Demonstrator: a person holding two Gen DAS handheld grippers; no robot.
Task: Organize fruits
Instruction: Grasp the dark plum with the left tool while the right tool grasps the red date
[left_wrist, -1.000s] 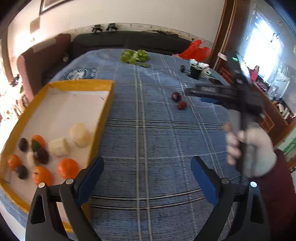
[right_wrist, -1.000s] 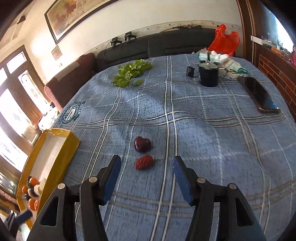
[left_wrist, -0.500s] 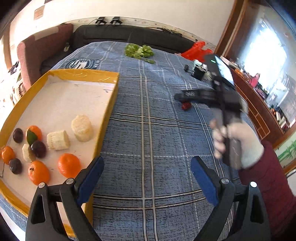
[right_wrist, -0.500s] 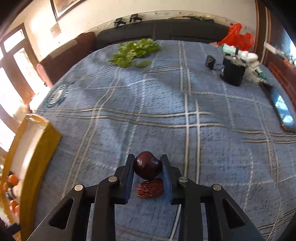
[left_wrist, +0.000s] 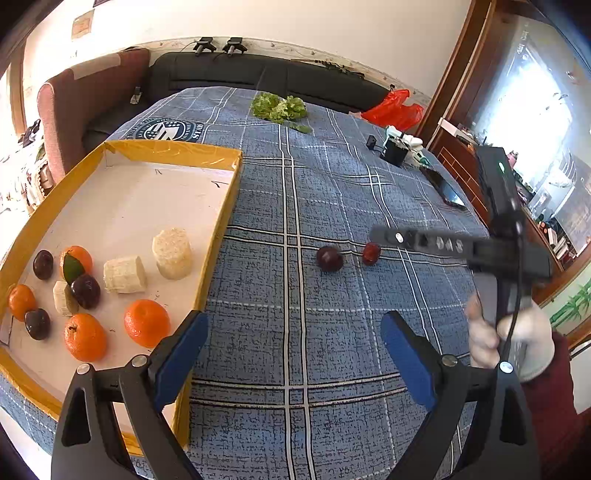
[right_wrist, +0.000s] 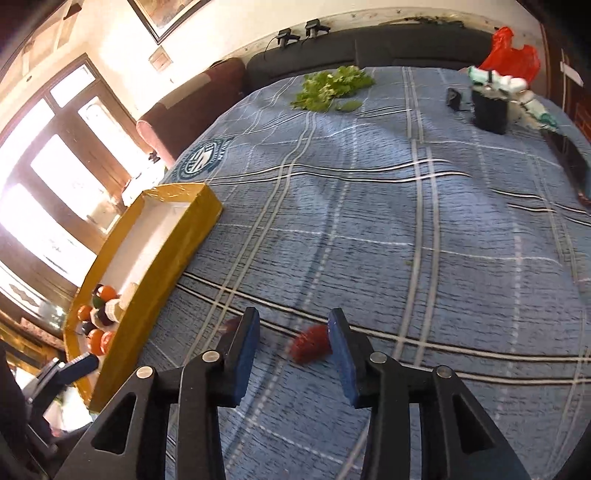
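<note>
Left wrist view: a dark plum (left_wrist: 329, 258) and a red berry (left_wrist: 371, 253) lie on the blue cloth (left_wrist: 295, 206), mid-table, apart from the yellow tray (left_wrist: 218, 229) at its left edge. Both look small, light, round and soft; I'd pinch across the middle, gently. My right gripper (right_wrist: 291, 334) is parted, empty, berry beside one finger. My left gripper (left_wrist: 293, 349) gapes wide, empty.
</note>
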